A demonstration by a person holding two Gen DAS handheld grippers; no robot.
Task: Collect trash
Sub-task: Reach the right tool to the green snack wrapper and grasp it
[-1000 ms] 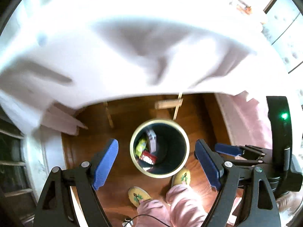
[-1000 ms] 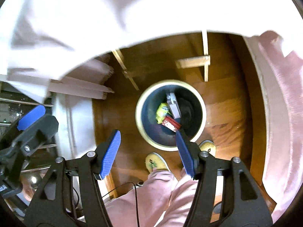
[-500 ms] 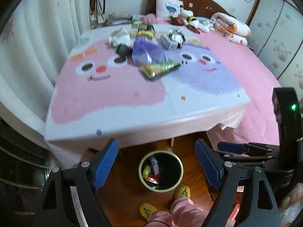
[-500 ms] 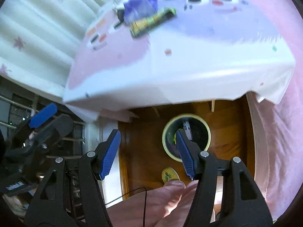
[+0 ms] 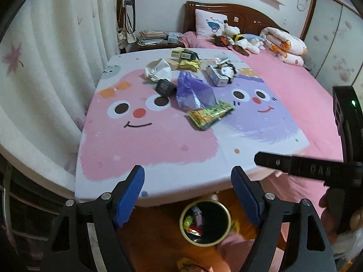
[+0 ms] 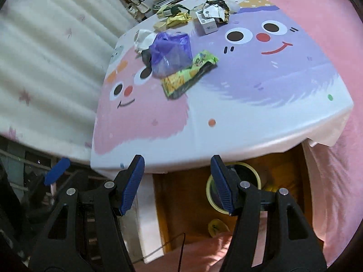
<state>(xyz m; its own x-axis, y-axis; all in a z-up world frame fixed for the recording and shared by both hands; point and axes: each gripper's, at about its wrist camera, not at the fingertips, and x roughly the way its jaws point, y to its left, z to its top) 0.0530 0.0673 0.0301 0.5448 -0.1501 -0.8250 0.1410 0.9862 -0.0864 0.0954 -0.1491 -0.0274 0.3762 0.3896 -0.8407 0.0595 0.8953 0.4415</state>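
Both grippers are empty with their jaws spread wide, held over the near edge of the bench, which is covered by a cartoon-face cloth. The trash bin stands on the floor just below that near edge, almost under the left gripper; a few wrappers already lie in it. In the right wrist view the bin sits just behind the right-hand jaw of the right gripper.

The remaining trash lies farther in on the bench from the bin. Nearest the bin is the green-yellow snack wrapper, flat on the cloth, its long axis running diagonally from near-left to far-right. Touching its far end and partly over it is the crumpled purple bag. Beyond the purple bag, still farther from the bin, sit a small black item, white crumpled paper, yellow wrappers and a small white box.

From the jaws, the snack wrapper lies straight ahead and slightly up-bench for both grippers. I judge the right gripper marginally better lined up, since the wrapper is nearly centred between its jaws. A grasp across the wrapper's short width, at its near end, looks easiest, because that end is free of the purple bag.
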